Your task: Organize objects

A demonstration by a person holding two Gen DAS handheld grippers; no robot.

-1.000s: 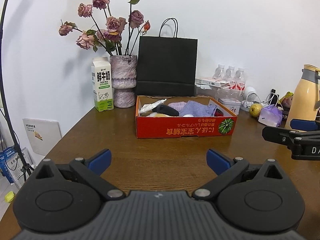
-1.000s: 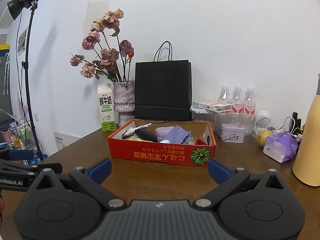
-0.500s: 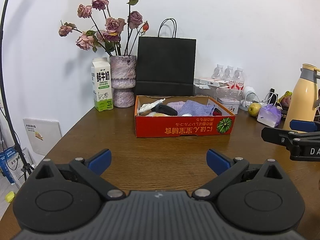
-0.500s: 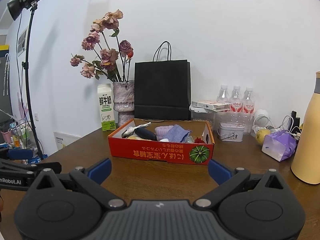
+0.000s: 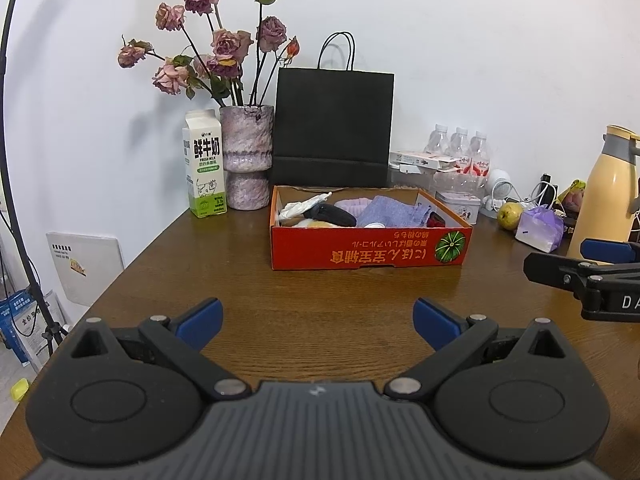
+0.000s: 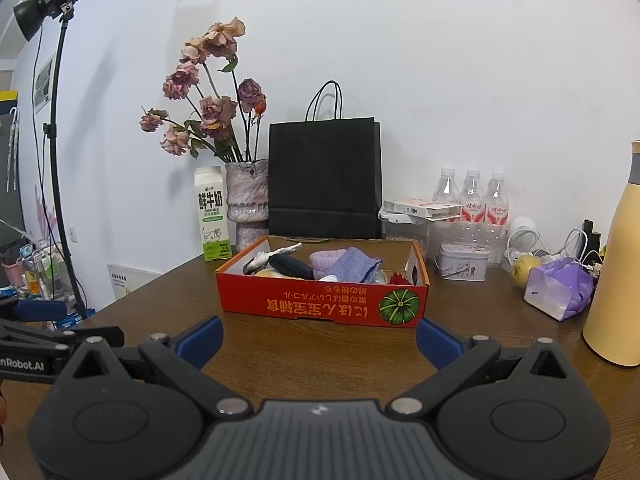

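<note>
A shallow red cardboard box [image 5: 368, 252] stands on the brown wooden table [image 5: 240, 292], also in the right wrist view [image 6: 320, 308]. It holds a purple cloth [image 5: 394, 213], a black object [image 5: 330, 214], white crumpled stuff [image 5: 298, 208] and other small items. My left gripper [image 5: 318, 322] is open and empty, well short of the box. My right gripper [image 6: 318, 342] is open and empty, just before the box's front wall. The right gripper's finger also shows at the right edge of the left wrist view [image 5: 580, 272].
Behind the box stand a milk carton [image 5: 204, 174], a vase of dried roses [image 5: 246, 160] and a black paper bag [image 5: 334, 128]. At right are water bottles [image 5: 460, 152], a small tin [image 6: 462, 266], a pear [image 5: 510, 216], a purple bag [image 6: 558, 288] and a yellow flask [image 5: 608, 192].
Both grippers have drifted slightly; the box sits a touch lower and closer in both views. Both stay open and empty.
</note>
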